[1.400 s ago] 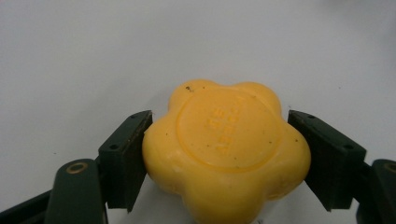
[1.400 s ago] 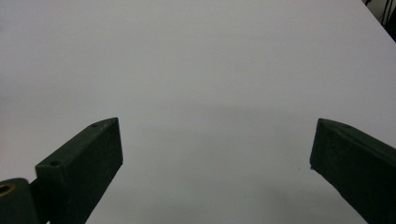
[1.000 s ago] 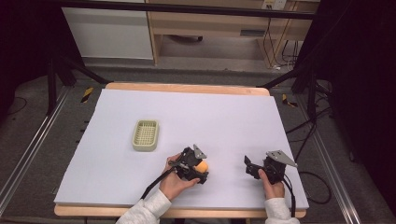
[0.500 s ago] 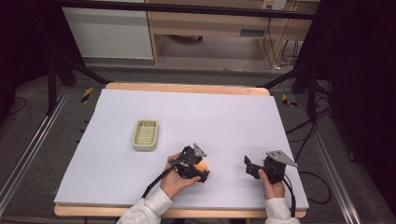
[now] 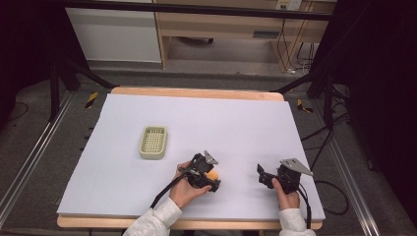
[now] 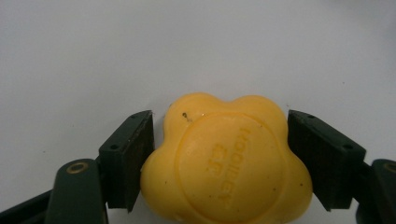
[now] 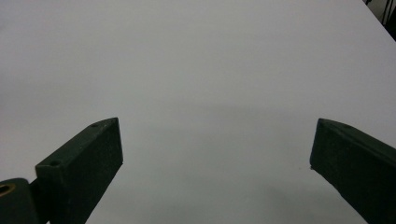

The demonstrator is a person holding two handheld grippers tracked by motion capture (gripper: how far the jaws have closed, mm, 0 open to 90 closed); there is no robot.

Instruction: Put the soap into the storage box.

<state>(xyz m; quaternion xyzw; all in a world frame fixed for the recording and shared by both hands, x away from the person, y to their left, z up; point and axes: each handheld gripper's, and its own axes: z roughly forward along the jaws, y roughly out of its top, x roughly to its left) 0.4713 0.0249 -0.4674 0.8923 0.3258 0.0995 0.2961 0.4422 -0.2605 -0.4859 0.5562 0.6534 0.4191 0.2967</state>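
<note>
Yellow soap (image 6: pixel 224 161), a lobed bar with a stamped face, lay on the white desk (image 5: pixel 236 123) to the right of the soap dish (image 5: pixel 153 142) and nearer the person. The left tool (image 5: pixel 210 178) straddled it, jaws on either flank and close against the bar; whether they already pressed it could not be told. The step in hand was judged to be the grasp of the soap. The next move would call for closing firmly on the slippery bar, lifting it, then carrying it left and away to the dish. The right tool (image 5: pixel 263 176) was held well right of the soap, jaws wide apart with nothing between them. Bare desk lay between soap and dish, so nothing stood in the way.
</note>
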